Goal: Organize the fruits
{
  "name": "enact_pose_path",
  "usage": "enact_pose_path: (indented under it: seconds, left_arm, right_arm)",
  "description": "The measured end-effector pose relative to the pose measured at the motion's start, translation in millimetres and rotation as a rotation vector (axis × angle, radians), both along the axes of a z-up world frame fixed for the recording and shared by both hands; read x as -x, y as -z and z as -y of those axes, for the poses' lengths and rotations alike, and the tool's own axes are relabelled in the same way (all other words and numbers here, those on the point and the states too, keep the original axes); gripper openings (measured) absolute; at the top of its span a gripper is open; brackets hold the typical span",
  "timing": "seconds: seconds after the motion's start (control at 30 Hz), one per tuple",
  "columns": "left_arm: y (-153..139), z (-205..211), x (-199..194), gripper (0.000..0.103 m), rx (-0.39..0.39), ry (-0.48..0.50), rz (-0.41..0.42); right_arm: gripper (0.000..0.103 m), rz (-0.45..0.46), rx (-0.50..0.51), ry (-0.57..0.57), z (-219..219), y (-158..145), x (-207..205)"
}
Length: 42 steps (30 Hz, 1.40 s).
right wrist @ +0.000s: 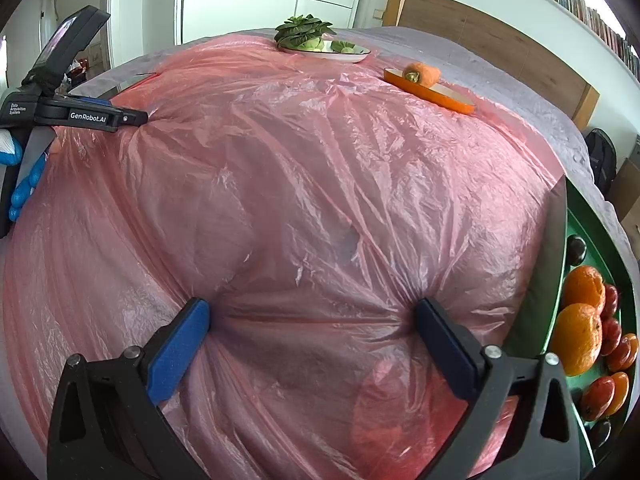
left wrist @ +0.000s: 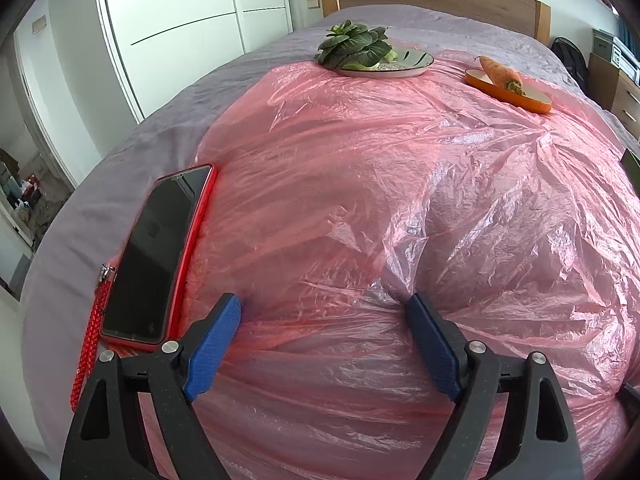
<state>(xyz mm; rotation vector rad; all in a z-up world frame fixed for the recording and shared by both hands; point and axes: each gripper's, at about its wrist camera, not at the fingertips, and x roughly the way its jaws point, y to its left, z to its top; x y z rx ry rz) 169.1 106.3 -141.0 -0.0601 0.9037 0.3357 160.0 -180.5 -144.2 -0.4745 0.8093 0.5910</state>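
Left gripper, lower centre of its view: jaws wide, tips resting on the pink plastic sheet, nothing clamped. Right gripper, lower centre of its view: jaws likewise wide, tips pressing into the same sheet, no grip taken.

The fruit lies in a green tray at the lower right edge of the right view. Count: two oranges and several small red and dark fruits, number not determinable as the tray is cut off. The oranges are judged firm, rounded and fairly light, best taken across the middle; the small red ones look soft and easily bruised.

One phone in a red case at the left. Far end: one plate of leafy greens and one orange dish bearing one carrot.
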Motion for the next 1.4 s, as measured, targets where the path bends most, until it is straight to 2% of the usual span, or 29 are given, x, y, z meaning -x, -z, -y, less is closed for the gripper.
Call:
enact_pose_path:
  seconds: [0.3, 0.83, 1.4]
  left_arm:
    - [2.2, 0.9, -2.0, 0.085, -0.013, -0.005, -0.007]
    - [9.4, 0.5, -6.9, 0.098, -0.051, -0.046, -0.026]
    - [9.9, -0.3, -5.3, 0.099, -0.050, -0.053, -0.021]
  right_arm:
    - [0.103, 0.000, 0.001, 0.000, 0.1, -0.1, -0.1]
    - [0.103, 0.001, 0.000, 0.000, -0.4, -0.1, -0.3]
    - [0.103, 0.001, -0.001, -0.001, 0.6, 0.2, -0.7]
